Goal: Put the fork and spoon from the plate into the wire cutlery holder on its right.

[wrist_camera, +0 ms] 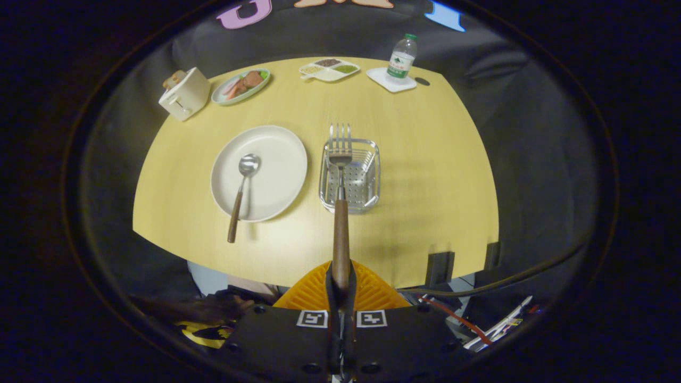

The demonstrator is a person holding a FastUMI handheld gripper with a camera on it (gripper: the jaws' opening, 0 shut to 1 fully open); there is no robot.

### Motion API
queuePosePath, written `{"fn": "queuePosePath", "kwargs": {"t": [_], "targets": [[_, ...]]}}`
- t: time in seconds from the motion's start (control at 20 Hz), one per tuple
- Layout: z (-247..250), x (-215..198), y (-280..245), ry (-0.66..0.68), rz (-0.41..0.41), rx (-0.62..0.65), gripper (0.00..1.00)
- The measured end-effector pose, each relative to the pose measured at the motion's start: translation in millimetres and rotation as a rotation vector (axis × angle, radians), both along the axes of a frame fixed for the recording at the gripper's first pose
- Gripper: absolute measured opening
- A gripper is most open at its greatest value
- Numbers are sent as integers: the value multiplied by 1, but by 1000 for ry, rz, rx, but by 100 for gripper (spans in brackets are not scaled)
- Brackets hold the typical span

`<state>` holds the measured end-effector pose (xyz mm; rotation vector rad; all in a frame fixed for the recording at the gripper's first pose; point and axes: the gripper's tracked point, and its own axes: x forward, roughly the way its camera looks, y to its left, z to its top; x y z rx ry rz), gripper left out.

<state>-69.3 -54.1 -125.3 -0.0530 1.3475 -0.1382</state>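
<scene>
My gripper (341,282) is shut on the wooden handle of the fork (340,213), both fingers pressing its end. The fork points straight ahead and is held high over the table, its metal tines lined up with the far rim of the wire cutlery holder (367,183). The holder is a small rectangular metal basket with nothing seen inside it. To its left lies the cream plate (276,159). On that plate rests the spoon (242,191), bowl toward the plate's middle, wooden handle sticking out over the near rim onto the table.
On the far side of the yellow table (425,175) stand a cream toaster (184,94), a green plate of food (240,85), a divided dish (329,69) and a water bottle (401,57) on a white coaster. Cables and clutter lie below the table's near edge at right.
</scene>
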Motion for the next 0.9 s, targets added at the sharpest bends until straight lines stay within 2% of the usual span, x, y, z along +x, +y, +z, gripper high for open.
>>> {"fn": "queuePosePath", "kwargs": {"t": [0.2,0.45,0.75,0.9], "targets": [[-11,-13,0,105,2,-14,6],[-7,-5,-9,214,-7,-65,6],[-13,13,-5,252,16,-57,9],[-11,17,-4,228,7,-47,16]]}}
